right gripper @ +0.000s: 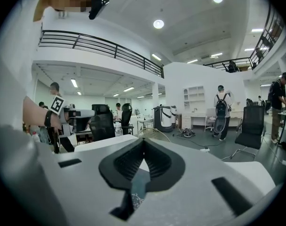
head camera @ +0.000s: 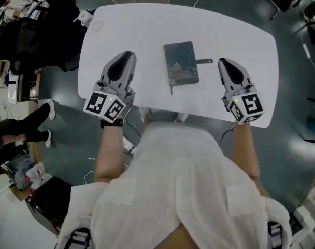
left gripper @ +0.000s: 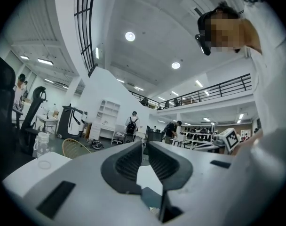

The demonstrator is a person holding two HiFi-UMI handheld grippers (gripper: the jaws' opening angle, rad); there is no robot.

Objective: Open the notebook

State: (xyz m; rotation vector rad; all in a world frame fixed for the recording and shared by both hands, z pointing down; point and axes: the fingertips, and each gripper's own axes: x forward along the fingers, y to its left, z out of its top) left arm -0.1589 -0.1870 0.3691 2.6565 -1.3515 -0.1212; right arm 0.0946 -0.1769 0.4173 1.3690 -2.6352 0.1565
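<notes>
**Free the closure first, then lift the cover from its loose edge**

The notebook (head camera: pixel 181 63) lies shut and flat on the white desk (head camera: pixel 147 30), in the upper middle of the head view, with a gripper on either side and touching neither. The left gripper (head camera: pixel 129 53) sits to the left of the book and the right gripper (head camera: pixel 221 61) to its right. Each gripper's own view shows its jaws pressed together with nothing between them.

A small dark tab (head camera: pixel 204 61) juts from the book's right edge. It is probably a strap or clasp, which would put the opening edge on the right and the spine on the left.

The right jaws need to spread before they reach the book. If the tab holds the cover, slip it off first. The left gripper would do best resting on the spine side, so the book does not slide on the smooth desk. Then pinch only the cover at the right edge, not the pages beneath, and swing it over leftward in an arc.
</notes>
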